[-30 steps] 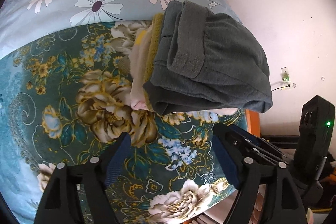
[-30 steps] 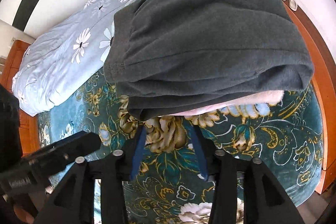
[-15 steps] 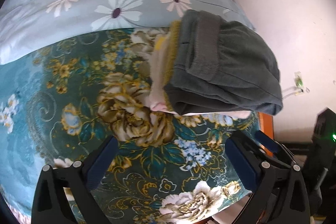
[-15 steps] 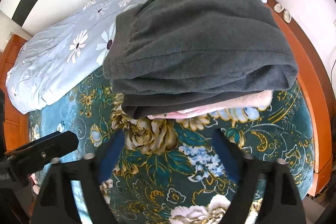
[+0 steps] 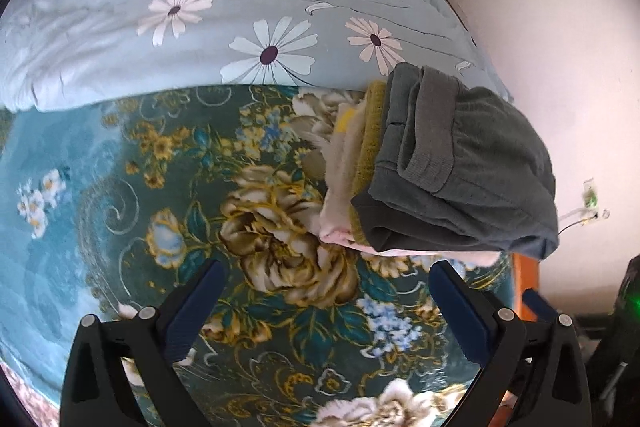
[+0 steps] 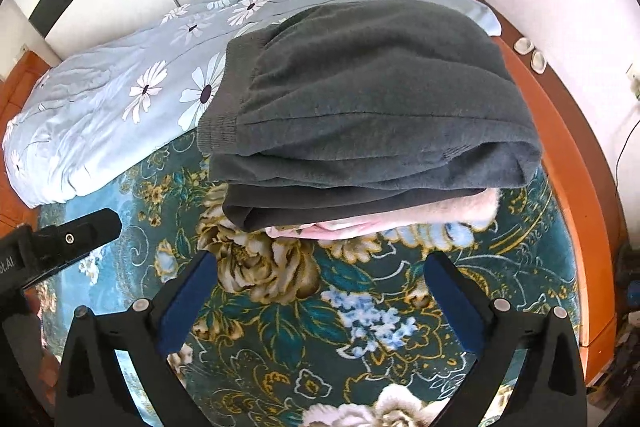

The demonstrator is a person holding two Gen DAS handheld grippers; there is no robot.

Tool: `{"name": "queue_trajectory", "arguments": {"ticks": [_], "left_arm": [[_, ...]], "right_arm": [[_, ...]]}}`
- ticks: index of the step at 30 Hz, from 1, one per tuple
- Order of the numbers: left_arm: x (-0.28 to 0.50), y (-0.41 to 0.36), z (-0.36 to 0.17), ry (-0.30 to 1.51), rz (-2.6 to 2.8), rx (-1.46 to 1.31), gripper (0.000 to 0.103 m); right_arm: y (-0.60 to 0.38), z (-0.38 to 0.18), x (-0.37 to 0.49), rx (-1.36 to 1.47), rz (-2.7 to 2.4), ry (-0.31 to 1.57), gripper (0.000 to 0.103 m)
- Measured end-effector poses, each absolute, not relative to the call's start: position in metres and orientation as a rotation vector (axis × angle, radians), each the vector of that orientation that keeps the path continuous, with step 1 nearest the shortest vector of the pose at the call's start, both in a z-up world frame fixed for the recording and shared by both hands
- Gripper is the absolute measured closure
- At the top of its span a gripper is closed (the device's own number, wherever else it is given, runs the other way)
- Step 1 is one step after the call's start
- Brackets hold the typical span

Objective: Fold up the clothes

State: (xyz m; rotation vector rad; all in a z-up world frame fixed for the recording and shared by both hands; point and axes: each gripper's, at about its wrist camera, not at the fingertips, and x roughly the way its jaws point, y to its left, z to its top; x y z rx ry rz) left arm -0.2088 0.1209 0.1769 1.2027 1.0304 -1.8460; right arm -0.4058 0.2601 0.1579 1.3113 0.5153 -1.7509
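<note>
- Currently, left gripper [image 5: 326, 305] and right gripper [image 6: 320, 297] are spread wide, nothing gripped.
- Folded grey sweatpants [image 6: 368, 107] are stacked on pink garment [image 6: 400, 217] on floral blanket [image 5: 160, 187].

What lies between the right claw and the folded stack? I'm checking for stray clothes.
Only bare floral blanket separates the open right claw from the folded stack, shown in the right wrist view.

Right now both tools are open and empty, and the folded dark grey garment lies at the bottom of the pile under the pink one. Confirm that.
Not quite. The dark grey garment lies on top of the pile, with the pink one beneath it, as the right wrist view shows. Both the left tool and the right tool are open and empty.
</note>
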Motion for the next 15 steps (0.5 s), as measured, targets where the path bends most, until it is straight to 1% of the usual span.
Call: {"name": "queue_trajectory", "arguments": {"ticks": [5, 9, 15], "left_arm": [[-0.213, 0.126, 0.164, 0.947, -1.823, 1.31, 0.0], [-0.219, 0.131, 0.155, 0.931, -1.813, 1.368, 0.0], [-0.237, 0.13, 0.159, 0.886, -1.839, 1.376, 0.0]], "right_arm": [[0.259, 0.151, -0.405, 1.311, -1.753, 0.567, 0.0], [0.261, 0.143, -0.405, 1.34, -1.74, 0.582, 0.0], [0.261, 0.139, -0.416, 1.367, -1.751, 0.579, 0.0]]}}
